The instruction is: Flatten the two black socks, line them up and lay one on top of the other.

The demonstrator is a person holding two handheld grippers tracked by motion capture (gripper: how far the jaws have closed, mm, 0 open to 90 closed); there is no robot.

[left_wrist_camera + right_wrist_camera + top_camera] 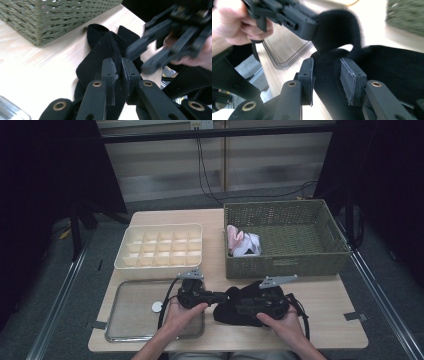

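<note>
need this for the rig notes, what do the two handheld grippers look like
Both the left gripper and the right gripper are matte black, with a grey three-cornered plate on top and a black cable trailing behind. Flat dark pads line the jaws; brass-coloured rivets mark the linkages.

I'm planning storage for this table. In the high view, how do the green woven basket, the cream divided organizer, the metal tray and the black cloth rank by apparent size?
1. green woven basket
2. cream divided organizer and metal tray: look about alike, and the tray is partly covered, so unranked
3. black cloth, partly hidden by the grippers
</note>
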